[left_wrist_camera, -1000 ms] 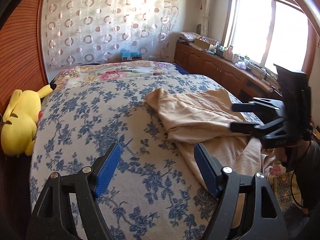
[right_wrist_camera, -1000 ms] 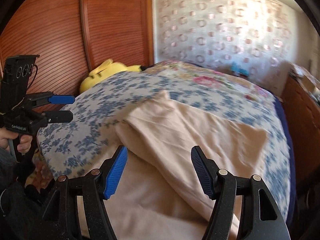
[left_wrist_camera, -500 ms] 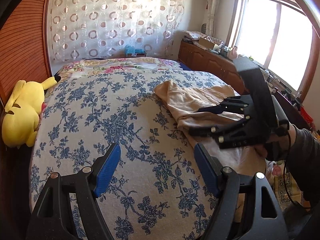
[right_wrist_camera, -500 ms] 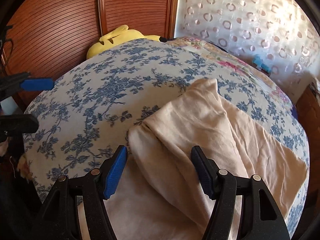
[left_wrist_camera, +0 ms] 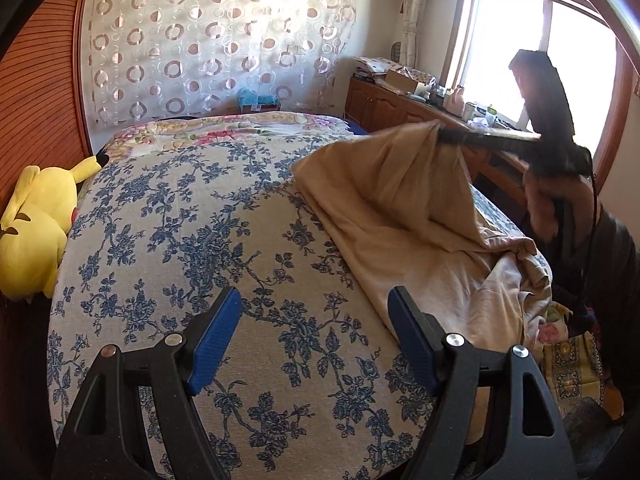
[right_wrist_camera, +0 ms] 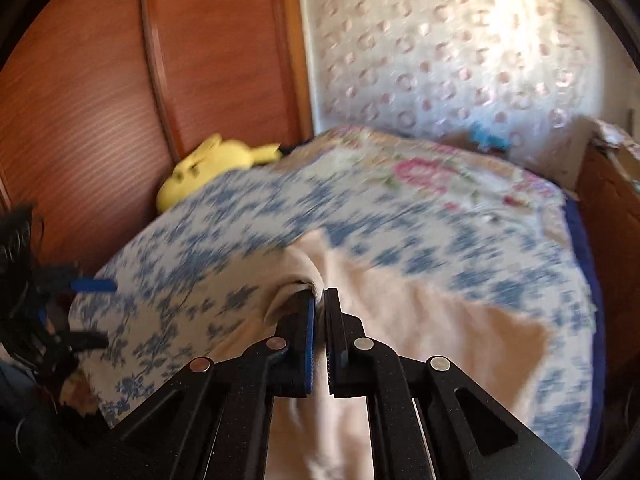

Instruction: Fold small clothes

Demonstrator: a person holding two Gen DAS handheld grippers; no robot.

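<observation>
Left tongs (left_wrist_camera: 314,338): lower centre of the left wrist view, jaws spread wide, blue pads (left_wrist_camera: 214,334) facing each other with nothing between them, pointing downward and forward. Right tongs (right_wrist_camera: 319,300): lower centre of the right wrist view, jaws just closed, pads nearly meeting and pinching a fold of the beige garment (right_wrist_camera: 420,320). In the left wrist view the right tongs appear at upper right, raised, motion-blurred, held by a hand (left_wrist_camera: 560,204) with a dark sleeve (left_wrist_camera: 612,256) below.
</observation>
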